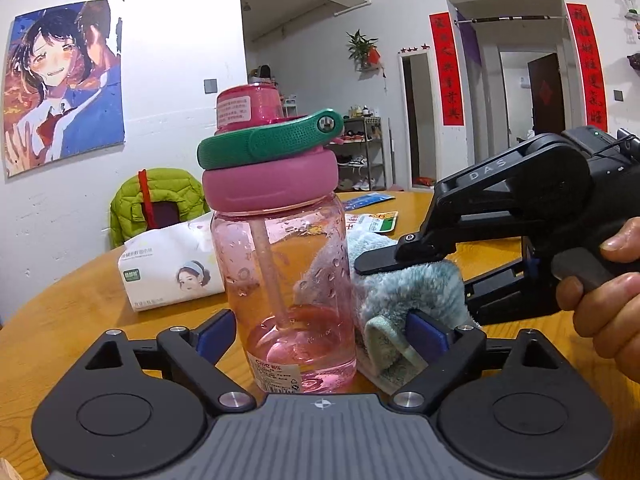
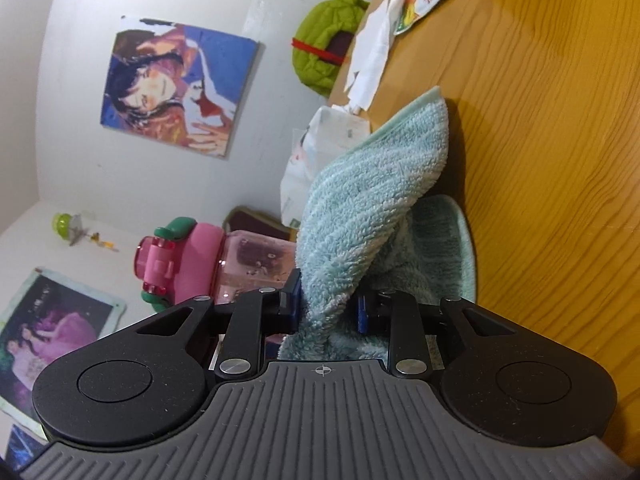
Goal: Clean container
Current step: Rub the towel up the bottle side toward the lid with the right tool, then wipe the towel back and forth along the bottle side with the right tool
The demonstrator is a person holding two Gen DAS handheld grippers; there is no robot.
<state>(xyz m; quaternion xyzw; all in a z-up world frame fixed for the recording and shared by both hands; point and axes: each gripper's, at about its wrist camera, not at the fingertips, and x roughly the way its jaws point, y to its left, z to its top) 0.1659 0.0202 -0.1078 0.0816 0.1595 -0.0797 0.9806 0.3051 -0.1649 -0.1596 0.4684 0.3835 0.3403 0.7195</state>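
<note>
- The pink bottle [image 1: 280, 264] stands on the counter [image 1: 60, 332], between our left gripper [image 1: 320, 340]'s wide-open jaws, which do not touch it.
- Our right gripper [image 2: 328, 304] pinches the blue cloth [image 2: 372, 192] beside the bottle.
- If we rub hard, the loose bottle may tip over.

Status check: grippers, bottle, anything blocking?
Left gripper open, fingers clear of the pink bottle. Right gripper shut on teal towel, beside bottle. Bottle upright on table, lid on. Nothing blocking.
</note>
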